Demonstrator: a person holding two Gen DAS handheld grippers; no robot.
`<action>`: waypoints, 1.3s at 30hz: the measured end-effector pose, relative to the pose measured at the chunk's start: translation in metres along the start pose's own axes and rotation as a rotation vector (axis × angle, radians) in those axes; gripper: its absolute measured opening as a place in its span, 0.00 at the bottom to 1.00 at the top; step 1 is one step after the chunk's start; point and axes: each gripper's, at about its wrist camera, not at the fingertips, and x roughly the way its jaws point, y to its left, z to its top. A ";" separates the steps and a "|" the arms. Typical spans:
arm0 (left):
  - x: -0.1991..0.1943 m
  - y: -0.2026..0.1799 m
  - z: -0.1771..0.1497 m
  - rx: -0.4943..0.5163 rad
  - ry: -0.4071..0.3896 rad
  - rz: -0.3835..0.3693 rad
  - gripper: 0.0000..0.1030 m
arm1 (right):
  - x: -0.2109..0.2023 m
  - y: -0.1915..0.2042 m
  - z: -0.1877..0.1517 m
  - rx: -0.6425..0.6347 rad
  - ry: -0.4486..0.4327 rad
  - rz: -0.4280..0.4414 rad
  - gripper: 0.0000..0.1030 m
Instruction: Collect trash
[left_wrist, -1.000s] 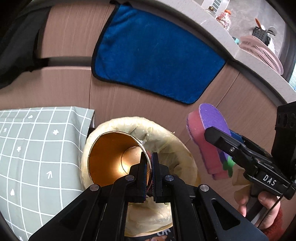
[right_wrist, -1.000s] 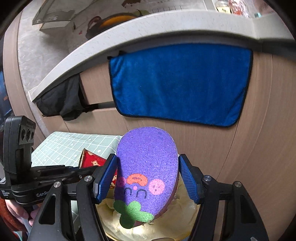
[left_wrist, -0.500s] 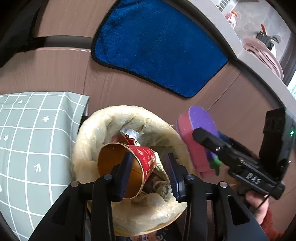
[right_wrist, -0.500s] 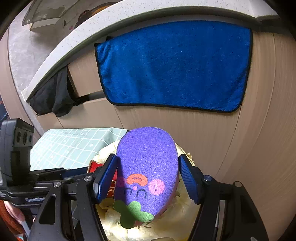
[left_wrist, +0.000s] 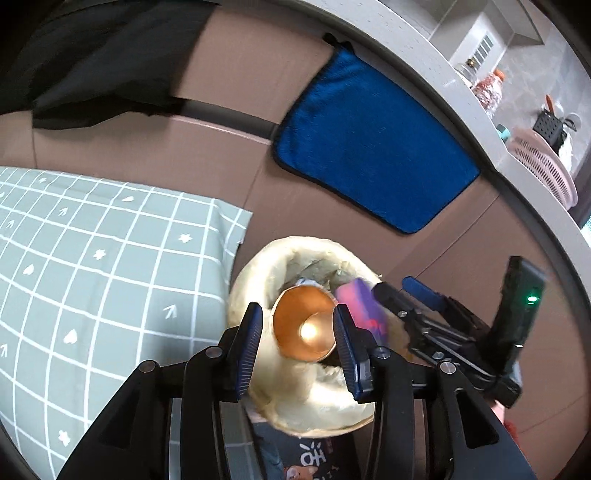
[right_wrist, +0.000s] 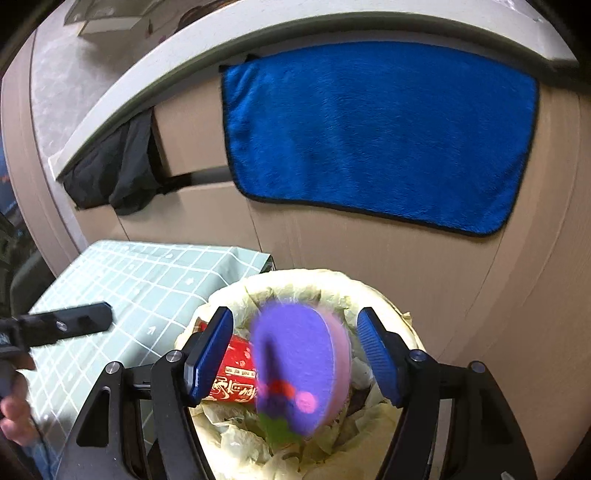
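A bin lined with a pale yellow bag (left_wrist: 321, 402) (right_wrist: 332, 284) stands beside the table. My left gripper (left_wrist: 297, 341) is open above it; the red paper cup (left_wrist: 306, 328) (right_wrist: 236, 373) lies inside the bin, free of the pads. My right gripper (right_wrist: 295, 354) is open over the bin; the purple and pink sponge (right_wrist: 299, 365) is blurred between its spread jaws, touching neither pad, dropping into the bin. The sponge (left_wrist: 360, 306) also shows in the left wrist view beside the cup.
A table with a green checked cloth (left_wrist: 92, 258) (right_wrist: 147, 280) lies left of the bin. A blue towel (left_wrist: 373, 162) (right_wrist: 376, 133) and a black cloth (left_wrist: 92, 55) hang on the cabinet front behind. A pink basket (left_wrist: 543, 162) sits on the counter.
Both grippers have opened. The left let the red cup fall into the bin and pulled up. The right released the sponge, which is falling into the bin.
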 end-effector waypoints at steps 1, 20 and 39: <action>-0.004 0.002 -0.001 -0.004 -0.005 0.004 0.40 | 0.007 0.004 -0.002 -0.012 0.023 0.000 0.66; -0.098 -0.003 -0.046 0.089 -0.183 0.197 0.40 | -0.040 0.019 -0.028 0.014 0.054 -0.110 0.65; -0.260 -0.033 -0.190 0.230 -0.359 0.460 0.41 | -0.246 0.184 -0.115 -0.066 -0.114 -0.017 0.65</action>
